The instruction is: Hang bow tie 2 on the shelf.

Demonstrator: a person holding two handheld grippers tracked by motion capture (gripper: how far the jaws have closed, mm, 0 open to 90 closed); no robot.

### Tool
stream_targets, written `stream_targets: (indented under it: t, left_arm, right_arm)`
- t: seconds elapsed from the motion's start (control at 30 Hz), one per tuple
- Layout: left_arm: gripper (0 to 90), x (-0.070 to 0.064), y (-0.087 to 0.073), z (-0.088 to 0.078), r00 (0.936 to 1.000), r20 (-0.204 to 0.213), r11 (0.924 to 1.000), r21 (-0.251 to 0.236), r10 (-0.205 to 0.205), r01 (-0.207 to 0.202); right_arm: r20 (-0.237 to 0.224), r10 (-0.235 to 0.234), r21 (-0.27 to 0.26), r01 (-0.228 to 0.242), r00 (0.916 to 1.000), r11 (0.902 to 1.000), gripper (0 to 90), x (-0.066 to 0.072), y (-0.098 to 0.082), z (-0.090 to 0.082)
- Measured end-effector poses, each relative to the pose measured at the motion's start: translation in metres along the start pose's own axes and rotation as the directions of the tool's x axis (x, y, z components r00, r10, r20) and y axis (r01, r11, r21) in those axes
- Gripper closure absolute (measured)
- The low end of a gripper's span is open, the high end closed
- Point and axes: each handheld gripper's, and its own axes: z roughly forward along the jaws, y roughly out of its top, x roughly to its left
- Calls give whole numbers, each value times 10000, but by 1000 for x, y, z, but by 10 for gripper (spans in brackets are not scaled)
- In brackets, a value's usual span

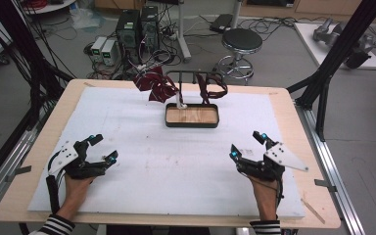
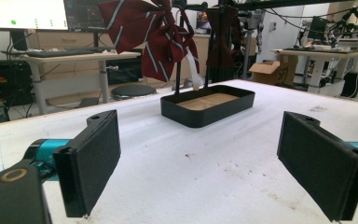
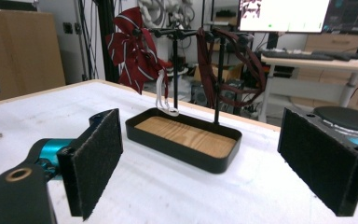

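two hand-held grippers rest wide open and empty on a white-covered table [image 1: 127, 127], the left gripper [image 1: 103, 148] at the near left and the right gripper [image 1: 246, 145] at the near right, each well apart from the black tray stand [image 1: 192, 123] that sits at the far middle of the mat. the high view takes in what the others leave out: both hands, striped sleeves at the bottom edge, the grey three-cornered plates on top of the grippers, and the floor beyond with a round stool [image 1: 242, 41] and computer towers [image 1: 138, 27]. the left gripper view, looking between its own black padded jaws, sees the stand from one side, with a monitor [image 2: 25, 14] glowing behind it and specks of dirt on the mat. the right gripper view shows the tray's wood-grain floor more plainly and a screen [image 3: 283, 15] at upper right. the dark red striped bow tie [image 3: 133, 49] hangs from the left end of the stand's crossbar [image 3: 186, 33], its loops fanned out and thin pale stripes crossing the cloth, with a white strap [image 3: 163, 98] dangling from it to the tray's rim. a second dark red band [image 3: 233, 65] is draped in long loops over the right end of the bar. neither gripper touches the stand or the cloth.
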Motion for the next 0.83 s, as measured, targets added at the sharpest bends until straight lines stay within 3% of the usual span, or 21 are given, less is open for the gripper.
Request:
stream_targets:
  t: [0.23, 0.47, 0.57, 0.83]
  left_arm:
    - [136, -4, 0, -4, 10000, -89, 10000, -42, 0, 0]
    - [137, -9, 0, -7, 9998, -164, 9999, -68, 101, -102]
    - [137, -9, 0, -7, 9998, -182, 9999, -58, 92, -93]
    - [136, -9, 0, -7, 9998, -204, 10000, -37, 62, -63]
  right_arm:
    - [189, 30, -240, -26, 9998, 9997, 121, -4, -29, -15]
    - [123, 571, -575, -563, 9983, 9968, 121, -8, -59, -12]
    - [144, 714, -384, -708, 9973, 9968, 121, -9, -65, -10]
    - [67, 406, -323, -403, 9992, 9987, 121, -6, -66, -9]
